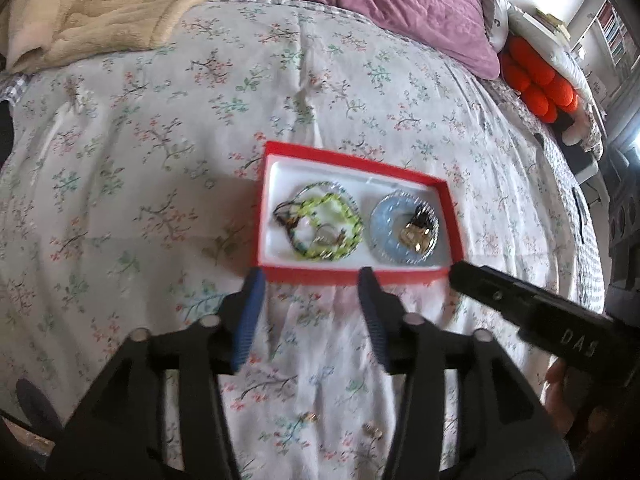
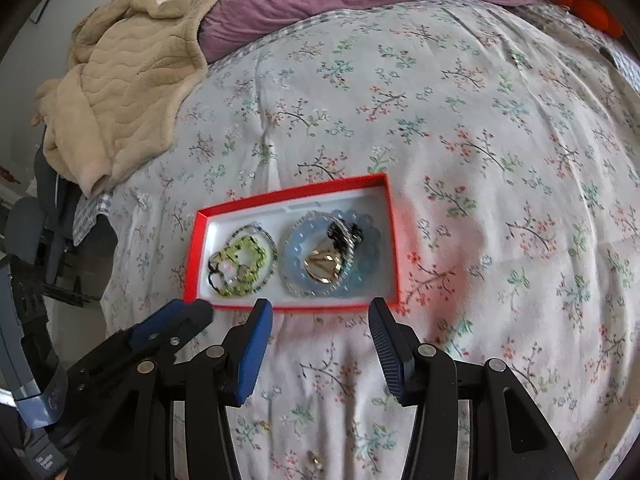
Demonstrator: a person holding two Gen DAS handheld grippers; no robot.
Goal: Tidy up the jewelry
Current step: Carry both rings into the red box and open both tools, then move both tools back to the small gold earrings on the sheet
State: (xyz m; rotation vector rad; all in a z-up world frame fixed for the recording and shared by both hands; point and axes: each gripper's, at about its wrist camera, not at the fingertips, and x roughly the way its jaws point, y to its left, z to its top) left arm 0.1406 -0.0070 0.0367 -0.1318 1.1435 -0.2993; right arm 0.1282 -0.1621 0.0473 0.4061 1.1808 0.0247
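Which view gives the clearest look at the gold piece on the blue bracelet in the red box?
The right wrist view: the gold piece is sharper there, lying inside the blue bracelet. In the left wrist view the gold piece is blurred and farther off, at the right end of the red box.

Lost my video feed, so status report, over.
Both claws open, empty: left claw, right claw. Red tray holds bracelets. Small earrings loose on bedspread. Nothing in the way.
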